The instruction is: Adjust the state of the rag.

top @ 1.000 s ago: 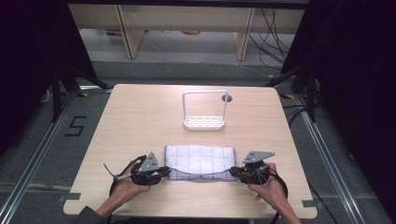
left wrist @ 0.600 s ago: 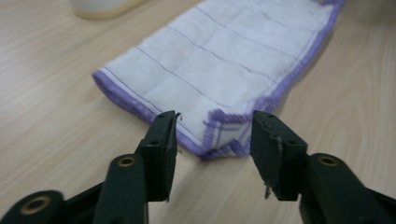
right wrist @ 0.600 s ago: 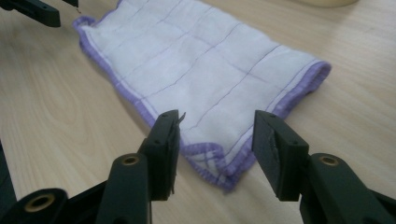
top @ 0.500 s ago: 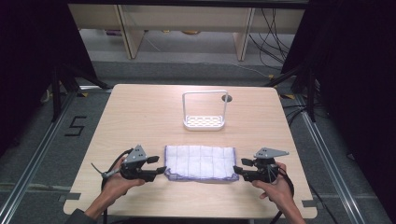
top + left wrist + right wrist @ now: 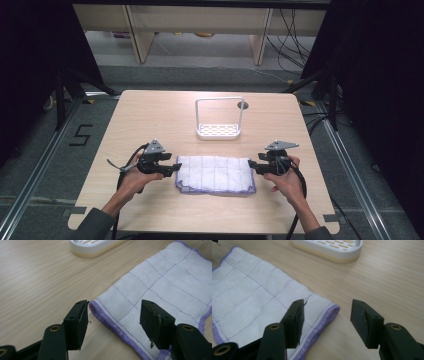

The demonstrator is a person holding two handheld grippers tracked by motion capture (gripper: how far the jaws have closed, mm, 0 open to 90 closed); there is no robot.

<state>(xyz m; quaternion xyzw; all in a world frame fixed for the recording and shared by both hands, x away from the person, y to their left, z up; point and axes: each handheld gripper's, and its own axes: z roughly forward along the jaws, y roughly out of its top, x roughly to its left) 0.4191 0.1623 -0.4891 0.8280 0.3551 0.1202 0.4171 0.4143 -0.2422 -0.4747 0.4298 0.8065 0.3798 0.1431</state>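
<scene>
- Left gripper (image 5: 176, 168) sits at the left short edge of the folded cloth (image 5: 215, 174), its jaws spread and just opened wider; in the left gripper view the purple-stitched hem (image 5: 110, 321) lies on the table between and below the two pads (image 5: 81, 323), with neither pad pressing on it.
- Folded cloth, white with a purple border and a quilted grid, lies flat as a neat rectangle on the near middle of the table (image 5: 150, 115) (the layers look stacked evenly, no corner sticking out that I can make out).
- White rack (image 5: 219, 120) with a slotted base and a tall wire loop stands behind the cloth, apart from it and untouched.
- Right gripper (image 5: 252, 166) mirrors the left at the cloth's right short edge: jaws apart and just opened, the corner of the cloth (image 5: 325, 308) lying under the gap with nothing pinched.
- Judging by this, the fold itself looks finished and the cloth has been let go on both sides. What may remain is a further fold or moving the cloth to the rack; the pictures do not settle which.
</scene>
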